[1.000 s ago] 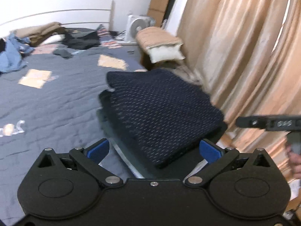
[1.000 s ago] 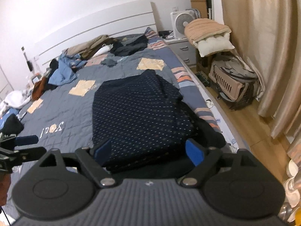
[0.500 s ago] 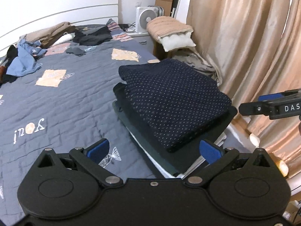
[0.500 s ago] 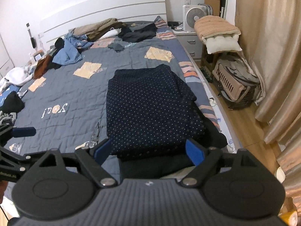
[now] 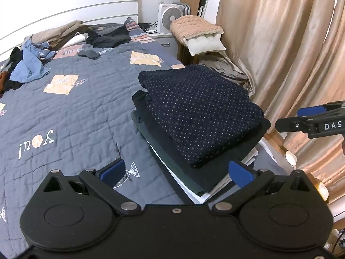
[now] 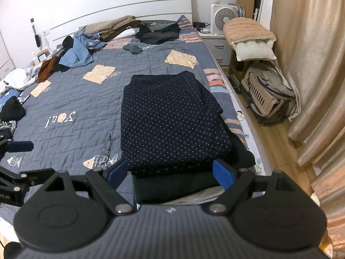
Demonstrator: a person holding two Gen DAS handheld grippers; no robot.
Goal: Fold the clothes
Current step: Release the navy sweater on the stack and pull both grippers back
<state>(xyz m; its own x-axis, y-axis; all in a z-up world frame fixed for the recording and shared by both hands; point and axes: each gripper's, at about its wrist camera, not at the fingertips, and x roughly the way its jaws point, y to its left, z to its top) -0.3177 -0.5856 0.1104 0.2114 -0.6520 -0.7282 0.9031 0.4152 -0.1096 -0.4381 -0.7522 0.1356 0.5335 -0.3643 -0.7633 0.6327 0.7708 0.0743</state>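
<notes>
Both tools gape empty; right tool (image 5: 310,120) reads "DAS", quilt (image 6: 71,99) "you!".

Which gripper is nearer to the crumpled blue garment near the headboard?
Left. The left gripper sits at the foot of the bed on the same side as the blue garment; the right gripper hangs behind the folded dotted garment, toward the curtain side.

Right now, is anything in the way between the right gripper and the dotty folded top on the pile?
No. The right gripper is open just short of the dotted navy garment; nothing visible lies between them.
</notes>
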